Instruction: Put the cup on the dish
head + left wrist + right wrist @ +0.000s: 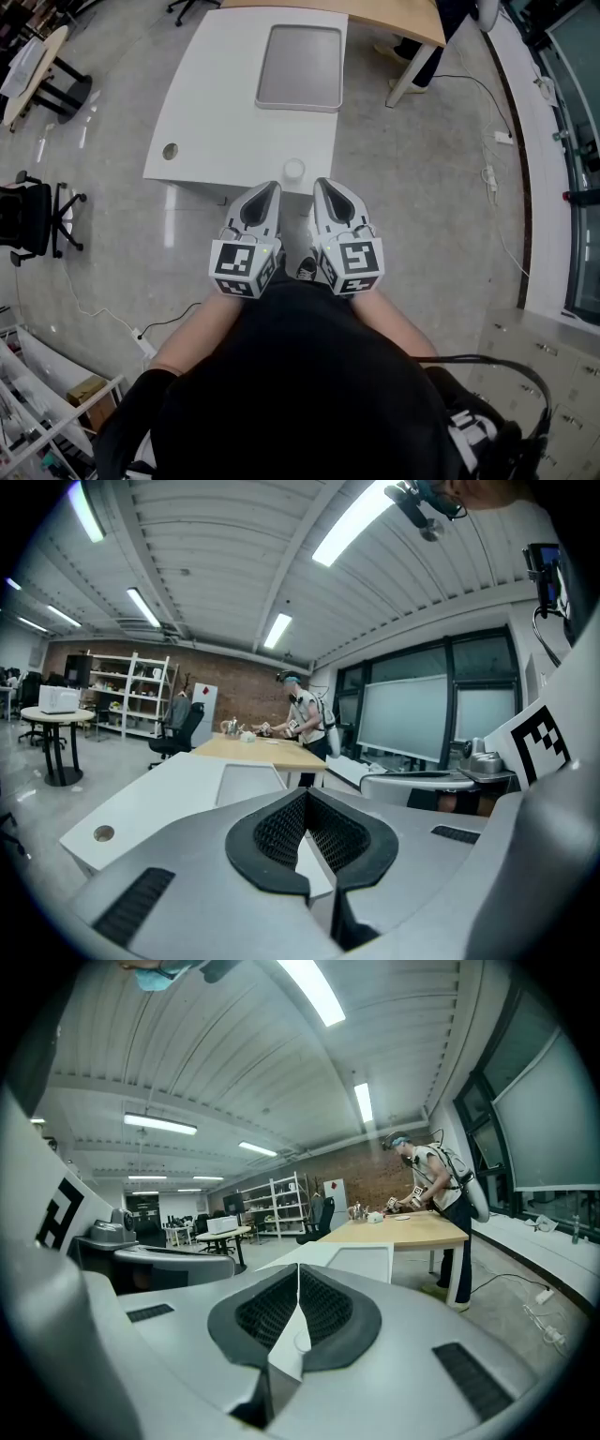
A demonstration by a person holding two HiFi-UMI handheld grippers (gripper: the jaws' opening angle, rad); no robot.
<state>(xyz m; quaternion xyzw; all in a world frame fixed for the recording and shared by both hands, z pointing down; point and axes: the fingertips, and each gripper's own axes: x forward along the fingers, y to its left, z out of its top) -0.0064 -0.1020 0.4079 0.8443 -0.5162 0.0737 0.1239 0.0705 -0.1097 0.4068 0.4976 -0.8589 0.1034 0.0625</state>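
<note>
A small white cup (293,170) stands at the near edge of the white table (225,112). Farther back on the same table lies the dish, a flat grey tray (300,66). I hold both grippers close to my body, short of the table edge and on either side of the cup. My left gripper (270,187) is shut with nothing in it. My right gripper (321,184) is shut and empty too. In the right gripper view the cup (301,1340) shows low through the gap under the closed tips (298,1271). The left gripper view looks past its closed tips (305,794) to the tray (248,782).
A wooden table (375,19) stands behind the white one, and a person (305,719) works at it. A black office chair (28,216) is on the left, and cables run over the floor on the right. The white table has a round cable hole (170,150).
</note>
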